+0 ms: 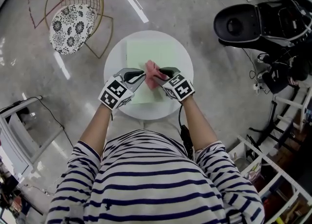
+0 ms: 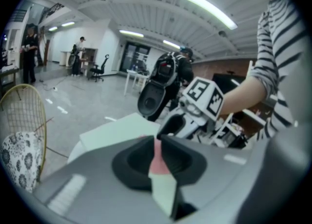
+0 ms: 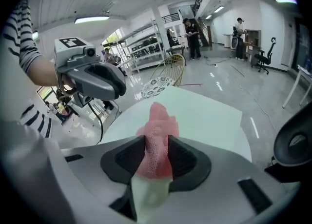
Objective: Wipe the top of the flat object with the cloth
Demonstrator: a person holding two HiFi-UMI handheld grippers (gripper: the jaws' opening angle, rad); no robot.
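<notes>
A pale green flat sheet (image 1: 146, 52) lies on a round white table (image 1: 146, 113). A bunched pink cloth (image 1: 155, 74) sits on the sheet's near right part, between my two grippers. My left gripper (image 1: 143, 75) comes in from the left and is shut on a thin fold of the cloth (image 2: 157, 159). My right gripper (image 1: 163, 74) comes in from the right; its jaws stand apart, and the cloth (image 3: 156, 125) bulges up loosely in the gap between them. The left gripper (image 3: 117, 89) shows close by in the right gripper view.
A gold wire chair with a patterned cushion (image 1: 73, 20) stands at the far left of the table. A black machine (image 1: 263, 20) stands at the far right. White shelving (image 1: 263, 164) is at the near right, a white frame (image 1: 19, 130) at the near left.
</notes>
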